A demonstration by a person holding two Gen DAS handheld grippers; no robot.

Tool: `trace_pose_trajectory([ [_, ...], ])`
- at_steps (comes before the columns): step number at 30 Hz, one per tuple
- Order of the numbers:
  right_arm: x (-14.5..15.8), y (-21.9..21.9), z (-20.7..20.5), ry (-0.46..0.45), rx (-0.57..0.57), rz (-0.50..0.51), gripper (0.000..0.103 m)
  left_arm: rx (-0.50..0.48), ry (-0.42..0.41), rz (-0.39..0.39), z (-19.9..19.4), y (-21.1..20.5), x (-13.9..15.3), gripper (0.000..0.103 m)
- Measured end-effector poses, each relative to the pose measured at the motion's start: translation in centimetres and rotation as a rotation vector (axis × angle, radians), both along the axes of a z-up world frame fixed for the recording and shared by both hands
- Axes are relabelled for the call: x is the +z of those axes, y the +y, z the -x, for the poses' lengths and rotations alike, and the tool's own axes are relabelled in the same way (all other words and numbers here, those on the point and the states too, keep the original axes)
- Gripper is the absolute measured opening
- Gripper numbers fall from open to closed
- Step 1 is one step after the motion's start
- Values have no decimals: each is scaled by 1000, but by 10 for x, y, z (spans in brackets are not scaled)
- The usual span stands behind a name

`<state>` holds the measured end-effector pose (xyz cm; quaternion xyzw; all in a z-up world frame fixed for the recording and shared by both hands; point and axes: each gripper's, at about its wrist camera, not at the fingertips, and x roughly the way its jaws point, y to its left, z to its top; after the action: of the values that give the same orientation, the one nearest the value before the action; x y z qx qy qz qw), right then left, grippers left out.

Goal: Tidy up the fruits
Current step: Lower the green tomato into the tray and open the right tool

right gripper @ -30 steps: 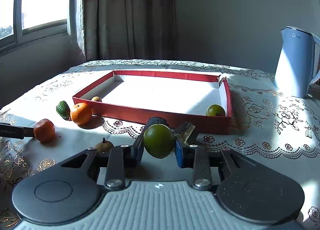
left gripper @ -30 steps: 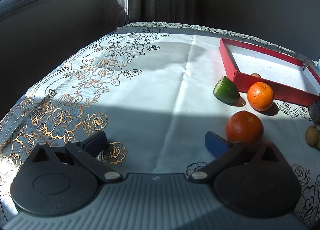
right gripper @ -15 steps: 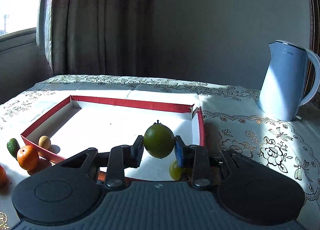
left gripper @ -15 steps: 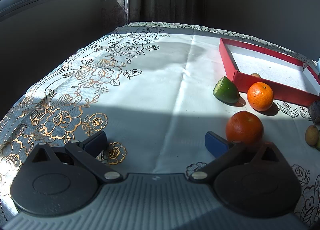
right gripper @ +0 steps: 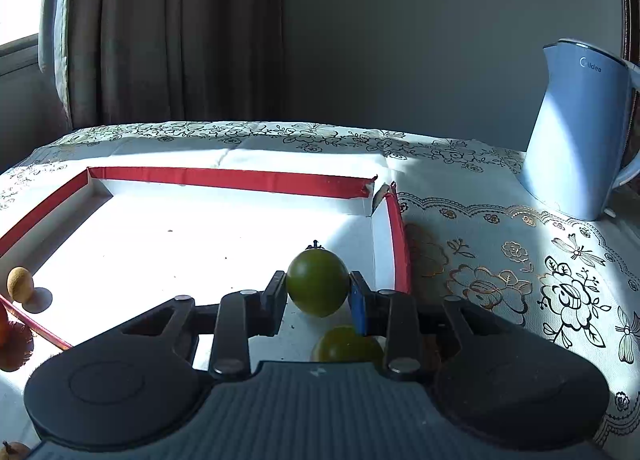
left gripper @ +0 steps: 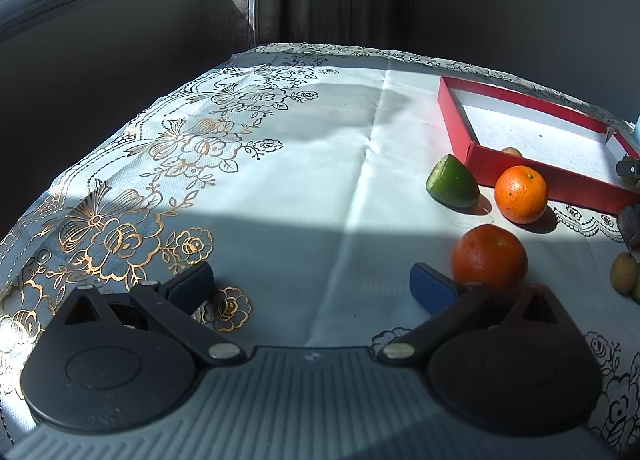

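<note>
Right gripper [right gripper: 318, 296] advanced over red tray [right gripper: 224, 177], clamped on green fruit [right gripper: 317, 282] mid-frame, poised above second green fruit [right gripper: 344, 344] for grouping. Left gripper [left gripper: 312, 284] unmoved, spread wide, empty, beside orange [left gripper: 489, 258].

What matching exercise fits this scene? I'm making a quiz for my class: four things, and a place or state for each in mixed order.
Things:
1. dark green fruit
2. small tan fruit
3. kettle
4. left gripper

Places or states:
A. open, holding nothing
B. on the cloth, outside the red tray
C. gripped by the right gripper
D. lying inside the tray

Pairs: 1-C, 2-D, 3-B, 4-A
</note>
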<state>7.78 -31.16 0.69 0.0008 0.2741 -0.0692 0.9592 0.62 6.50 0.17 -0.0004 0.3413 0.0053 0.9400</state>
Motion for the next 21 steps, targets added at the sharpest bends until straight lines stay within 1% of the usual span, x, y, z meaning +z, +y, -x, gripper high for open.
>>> trace_pose_trajectory([
  [2, -1, 0, 0, 2, -6, 1, 33, 0, 0, 0, 0, 0, 0, 103],
  [3, 0, -1, 0, 0, -9, -2, 37, 0, 0, 0, 0, 0, 0, 103],
  [4, 1, -1, 1, -4, -14, -3, 42, 0, 0, 0, 0, 0, 0, 103],
  [5, 2, -2, 3, -14, -23, -5, 55, 0, 0, 0, 0, 0, 0, 103],
  [6, 4, -2, 6, -29, -27, -8, 62, 0, 0, 0, 0, 0, 0, 103],
  [10, 15, -6, 22, -65, -30, -35, 62, 0, 0, 0, 0, 0, 0, 103],
  [13, 22, -9, 45, -83, -37, -48, 63, 0, 0, 1, 0, 0, 0, 103],
  [14, 23, -11, 54, -90, -37, -54, 66, 0, -1, 1, 0, 0, 0, 103],
  [15, 24, -12, 63, -96, -39, -58, 72, -2, -2, 3, -1, 0, 0, 103],
  [16, 25, -15, 75, -108, -43, -64, 74, -4, -6, 7, 0, 0, 0, 103],
  [17, 25, -17, 85, -118, -49, -67, 78, -12, -16, 18, 2, 1, 1, 103],
  [19, 22, -22, 106, -128, -62, -82, 78, -42, -54, 46, 7, 2, 3, 103],
  [21, 16, -27, 120, -129, -76, -104, 78, -77, -107, 50, 15, 0, 6, 103],
])
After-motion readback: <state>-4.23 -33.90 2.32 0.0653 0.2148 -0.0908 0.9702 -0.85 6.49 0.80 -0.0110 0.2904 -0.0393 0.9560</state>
